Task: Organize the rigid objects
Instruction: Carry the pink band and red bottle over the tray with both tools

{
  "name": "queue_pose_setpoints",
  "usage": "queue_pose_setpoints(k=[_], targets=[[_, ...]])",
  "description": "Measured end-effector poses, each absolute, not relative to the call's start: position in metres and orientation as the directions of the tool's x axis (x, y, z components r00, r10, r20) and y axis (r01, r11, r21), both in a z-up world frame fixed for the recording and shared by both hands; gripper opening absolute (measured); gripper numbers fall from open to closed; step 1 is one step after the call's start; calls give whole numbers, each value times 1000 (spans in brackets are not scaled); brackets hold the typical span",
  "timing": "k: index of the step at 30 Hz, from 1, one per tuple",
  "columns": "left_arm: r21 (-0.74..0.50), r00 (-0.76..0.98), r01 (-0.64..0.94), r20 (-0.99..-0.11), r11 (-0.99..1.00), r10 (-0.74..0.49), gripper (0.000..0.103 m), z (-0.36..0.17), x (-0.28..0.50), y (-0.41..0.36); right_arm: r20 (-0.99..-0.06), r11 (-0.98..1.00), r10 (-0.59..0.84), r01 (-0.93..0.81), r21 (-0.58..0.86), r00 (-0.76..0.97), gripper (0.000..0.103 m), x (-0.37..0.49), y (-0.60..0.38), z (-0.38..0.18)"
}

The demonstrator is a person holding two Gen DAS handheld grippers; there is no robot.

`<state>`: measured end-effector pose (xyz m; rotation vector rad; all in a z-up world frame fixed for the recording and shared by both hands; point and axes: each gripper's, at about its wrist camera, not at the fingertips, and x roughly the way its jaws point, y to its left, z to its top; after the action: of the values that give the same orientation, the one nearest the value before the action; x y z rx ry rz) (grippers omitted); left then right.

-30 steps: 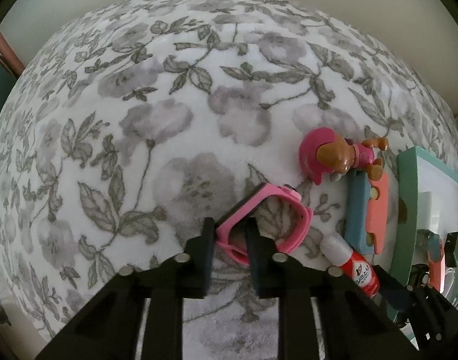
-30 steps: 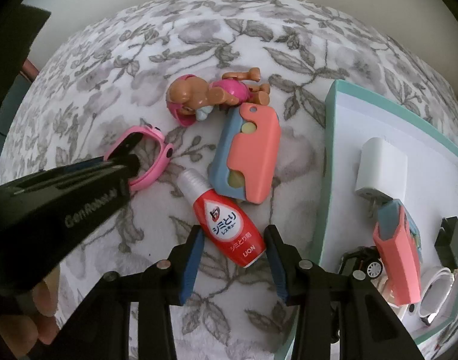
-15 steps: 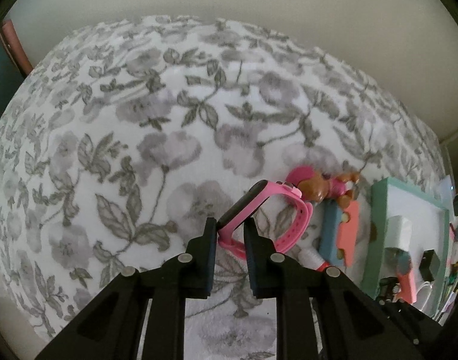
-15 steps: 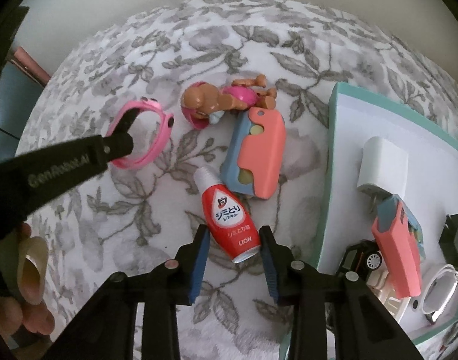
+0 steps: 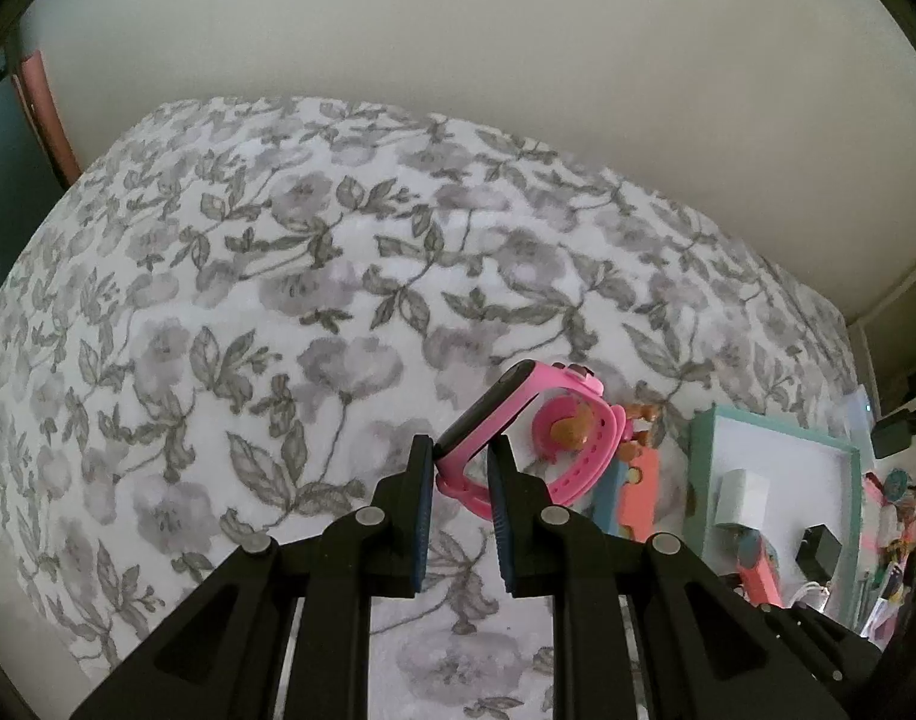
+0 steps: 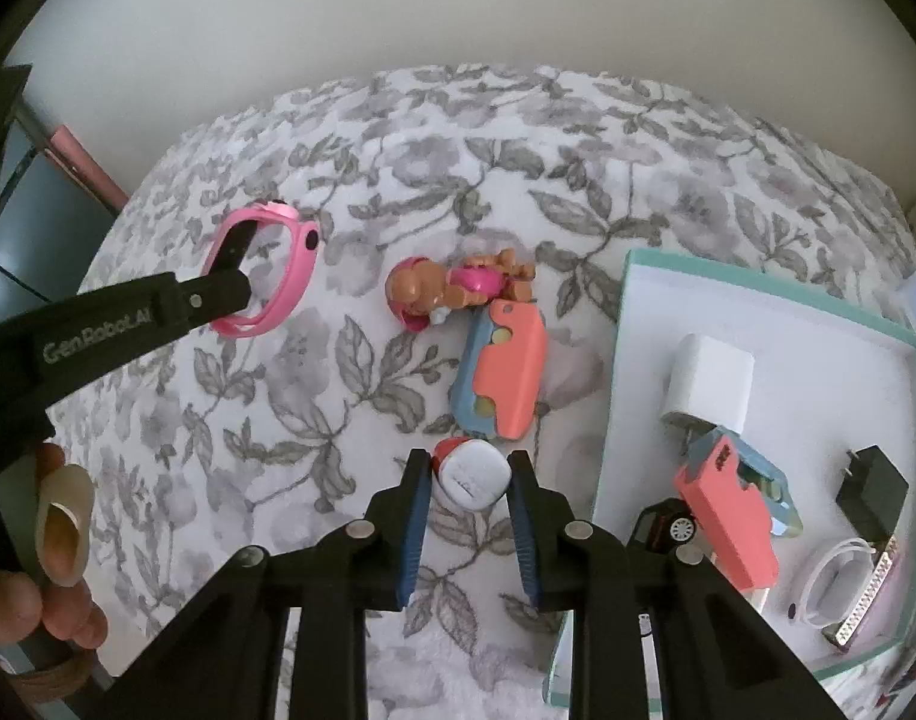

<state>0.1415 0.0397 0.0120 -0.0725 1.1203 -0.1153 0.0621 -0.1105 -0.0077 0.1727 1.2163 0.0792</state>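
Above the floral cloth (image 6: 350,396), L gripper (image 5: 458,462) is clamped on the pink kids' watch (image 5: 517,426) w/ narrow jaws, R gripper (image 6: 466,480) closing on the red stain-remover bottle (image 6: 469,471), both lifted beside the teal tray (image 6: 622,360).

Flowered grey-and-white cloth (image 5: 266,312) spread across the whole surface, plain cream wall (image 6: 458,12) behind, dark teal panel (image 6: 32,240) with pink edge at left.

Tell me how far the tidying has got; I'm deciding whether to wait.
Done: a white charger and other small things lie in the teal tray. In hand: left gripper holds the pink watch; right gripper, closing, the red bottle. Left: toy dog, coral case.
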Motion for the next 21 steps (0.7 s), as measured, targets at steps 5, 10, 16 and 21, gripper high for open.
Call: queue_pose_setpoints(k=[5, 10, 16, 21], targets=[[-115, 440, 64, -888, 991, -131, 19, 17, 140, 39, -919, 983, 152, 37, 177, 365, 27, 66, -112, -9], [-121, 448, 68, -883, 990, -138, 19, 21, 137, 38, -912, 983, 147, 42, 176, 384, 27, 66, -116, -4], [-153, 444, 103, -877, 983, -183, 19, 26, 131, 23, -896, 990, 42, 106, 98, 443, 27, 58, -143, 21], [-142, 441, 173, -873, 975, -206, 19, 31, 122, -9, -879, 963, -47, 254, 85, 475, 27, 45, -194, 38]])
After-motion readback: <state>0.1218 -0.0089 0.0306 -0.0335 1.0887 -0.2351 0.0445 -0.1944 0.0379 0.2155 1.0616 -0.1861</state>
